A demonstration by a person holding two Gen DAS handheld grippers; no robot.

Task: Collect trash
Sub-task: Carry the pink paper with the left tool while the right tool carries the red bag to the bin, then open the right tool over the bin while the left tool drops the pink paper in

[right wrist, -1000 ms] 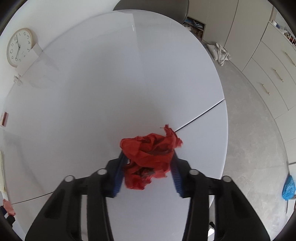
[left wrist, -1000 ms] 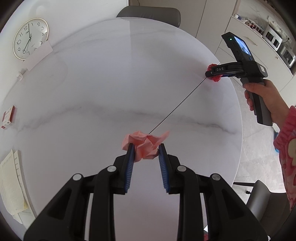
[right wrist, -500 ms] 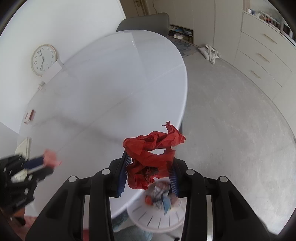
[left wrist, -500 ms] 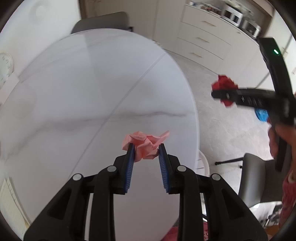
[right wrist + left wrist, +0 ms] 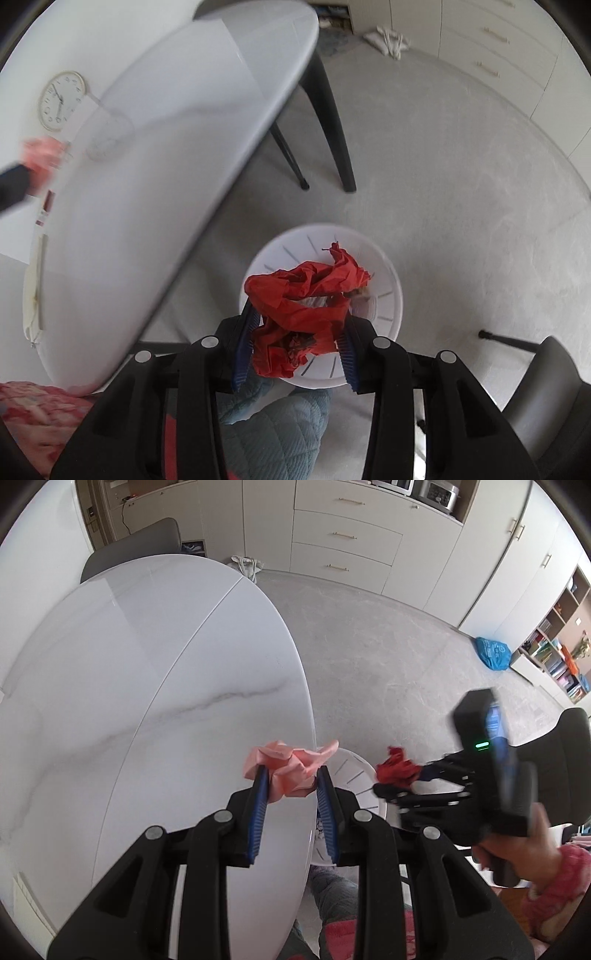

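Note:
A crumpled pink paper (image 5: 280, 764) is pinched in my left gripper (image 5: 291, 775), shut on it above the right rim of the white marble table (image 5: 147, 664). My right gripper (image 5: 297, 314) hangs over the white slotted trash bin (image 5: 384, 266) on the floor. Its jaws are opening, with a crumpled red paper (image 5: 306, 291) still caught between the blue pads. The left wrist view shows the right gripper (image 5: 397, 781) with the red paper (image 5: 397, 768) beside the bin (image 5: 354, 771). Blurred at the right wrist view's left edge are the left gripper (image 5: 22, 173) and pink paper (image 5: 42, 155).
Black table legs (image 5: 332, 129) stand behind the bin. A dark chair (image 5: 569, 746) is to the right, a blue bag (image 5: 493, 653) lies on the grey floor, and drawers (image 5: 343, 535) line the far wall. The person's knees (image 5: 273, 424) are below the grippers.
Both grippers have swung right off the tabletop toward the bin. The right one now hangs over the bin, lower, with its jaws wider around the red paper. The left still holds the pink paper.

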